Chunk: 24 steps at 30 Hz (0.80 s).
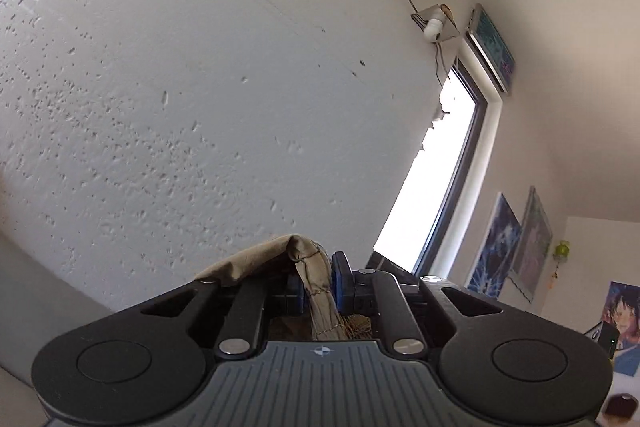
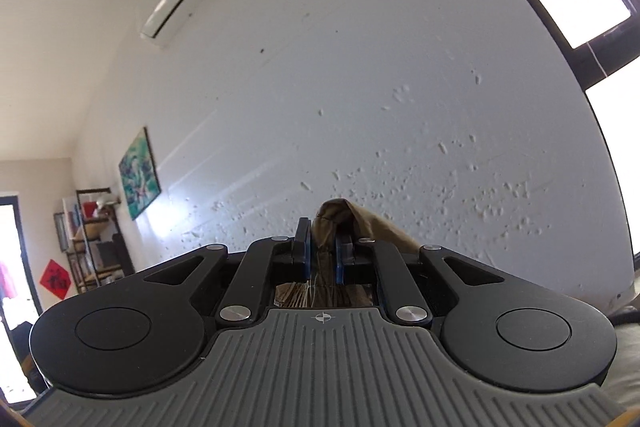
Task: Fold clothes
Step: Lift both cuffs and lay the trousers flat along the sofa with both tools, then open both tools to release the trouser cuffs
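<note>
The left gripper [image 1: 318, 281] is clamped tight on a bunched edge of the tan cloth [image 1: 312, 267]. The right gripper [image 2: 323, 255] is clamped on another bunch of the same tan cloth [image 2: 340, 217]. Both point a bit upward at the white wall [image 1: 180, 87], so the cloth is lifted up in the air. Most of it hangs down below, where the cameras cannot see it. No bed or bench shows under it here.

This looks like the lift-and-spread part of the folding job. To do it well, both grips should stay firm, because the cloth is soft and can slip out. The two hands should sit at the same height, so the top edge is straight. Pulling them gently apart would make the cloth hang flat with no twist. A small shake could drop out the wrinkles. Then it could be laid down slowly, bottom edge first. Pulling too hard could tug a corner free, so the pull should be soft and even.
</note>
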Tool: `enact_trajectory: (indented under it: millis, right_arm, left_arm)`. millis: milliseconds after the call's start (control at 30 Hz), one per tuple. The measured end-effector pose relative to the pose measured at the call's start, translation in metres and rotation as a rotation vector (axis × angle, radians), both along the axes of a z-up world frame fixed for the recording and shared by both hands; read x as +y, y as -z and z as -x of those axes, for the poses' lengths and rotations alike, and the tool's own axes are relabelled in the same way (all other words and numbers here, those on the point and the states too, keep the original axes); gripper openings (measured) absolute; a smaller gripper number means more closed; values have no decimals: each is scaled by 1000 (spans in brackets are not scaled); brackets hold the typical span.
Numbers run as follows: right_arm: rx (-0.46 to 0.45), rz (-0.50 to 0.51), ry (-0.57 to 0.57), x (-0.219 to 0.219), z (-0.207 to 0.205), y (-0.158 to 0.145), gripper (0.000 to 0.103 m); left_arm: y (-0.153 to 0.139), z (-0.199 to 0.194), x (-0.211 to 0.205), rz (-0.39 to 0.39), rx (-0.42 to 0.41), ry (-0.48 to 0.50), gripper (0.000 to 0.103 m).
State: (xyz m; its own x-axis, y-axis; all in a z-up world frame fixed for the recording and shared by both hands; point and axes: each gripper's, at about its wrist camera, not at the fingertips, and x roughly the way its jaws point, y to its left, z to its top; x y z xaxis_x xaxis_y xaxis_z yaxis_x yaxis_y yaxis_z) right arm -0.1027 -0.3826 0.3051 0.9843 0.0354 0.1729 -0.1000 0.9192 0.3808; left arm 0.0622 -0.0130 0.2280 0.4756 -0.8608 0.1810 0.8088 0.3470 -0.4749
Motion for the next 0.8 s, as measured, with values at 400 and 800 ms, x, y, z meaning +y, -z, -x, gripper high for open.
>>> enact_trajectory:
  millis: [400,800]
  right_arm:
    - [839,-410,3,-4,3,380,11]
    - [1087,-403,99,18,-2,443,11]
  left_arm:
    - [384,-24,-28,-563,891,8,11]
    - [392,-10,-16,-594,921,-25,11]
